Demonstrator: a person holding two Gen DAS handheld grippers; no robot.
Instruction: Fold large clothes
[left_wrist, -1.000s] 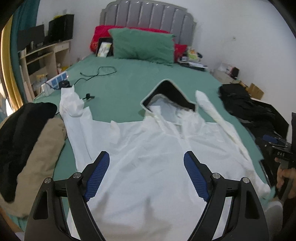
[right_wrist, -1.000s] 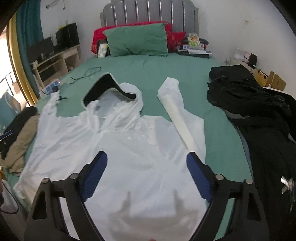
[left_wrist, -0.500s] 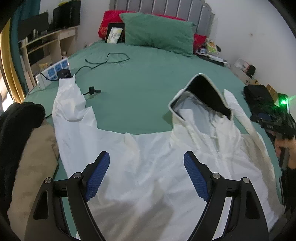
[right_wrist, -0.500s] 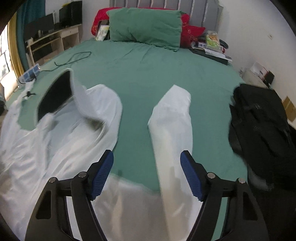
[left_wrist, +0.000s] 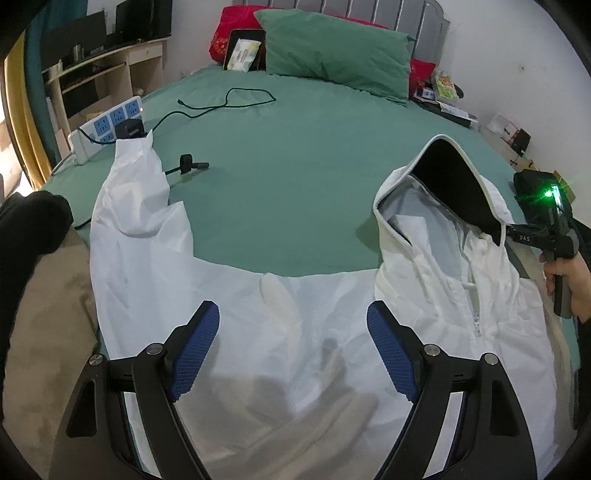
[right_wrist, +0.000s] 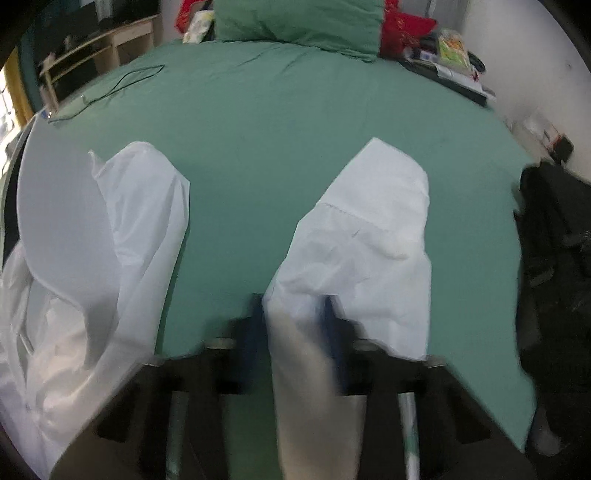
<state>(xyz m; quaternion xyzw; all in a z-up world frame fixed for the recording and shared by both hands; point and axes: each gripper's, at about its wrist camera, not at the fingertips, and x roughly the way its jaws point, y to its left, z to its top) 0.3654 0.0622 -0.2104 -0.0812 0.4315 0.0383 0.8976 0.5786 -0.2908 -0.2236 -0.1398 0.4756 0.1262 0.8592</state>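
Right gripper clamps the white jacket's sleeve for folding; left gripper hovers wide open at 6 o'clock.

1. I see a green pillow leaning on the grey headboard, red pillows behind it.
2. A tablet stands propped beside the green pillow.
3. A white power strip with blue sockets lies at the left edge of the green bedsheet — a black cable loops across the sheet nearby.
4. A wooden desk stands to the left.
5. Black and tan clothes are piled at lower left; more dark clothing lies on the right — blurred.
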